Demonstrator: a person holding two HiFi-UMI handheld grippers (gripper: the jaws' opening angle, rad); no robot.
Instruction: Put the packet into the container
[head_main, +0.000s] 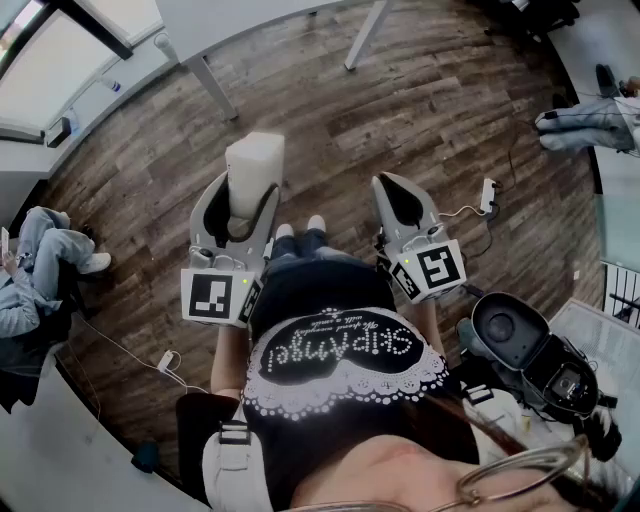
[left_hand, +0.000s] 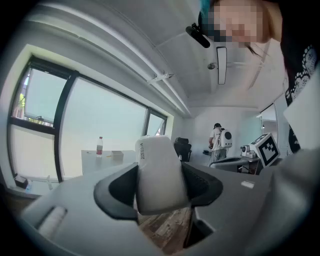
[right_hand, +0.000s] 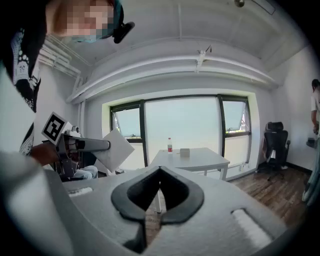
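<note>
A white, pillow-shaped packet (head_main: 254, 172) stands upright between the jaws of my left gripper (head_main: 243, 203), which is shut on it. In the left gripper view the packet (left_hand: 159, 172) fills the gap between the dark pads (left_hand: 116, 192). My right gripper (head_main: 398, 190) is held level beside it, over the wooden floor, its jaws closed together and empty. In the right gripper view the right gripper (right_hand: 159, 172) has its tips touching, and the packet (right_hand: 113, 149) shows at the left in the other gripper.
A white table (right_hand: 192, 161) by the window carries a bottle (right_hand: 169, 145) and a small box (right_hand: 185, 152). An office chair (right_hand: 274, 142) stands at the right. A person with a backpack (left_hand: 220, 140) stands far off. Someone sits at the left (head_main: 40, 265). A black device (head_main: 525, 345) lies near my right.
</note>
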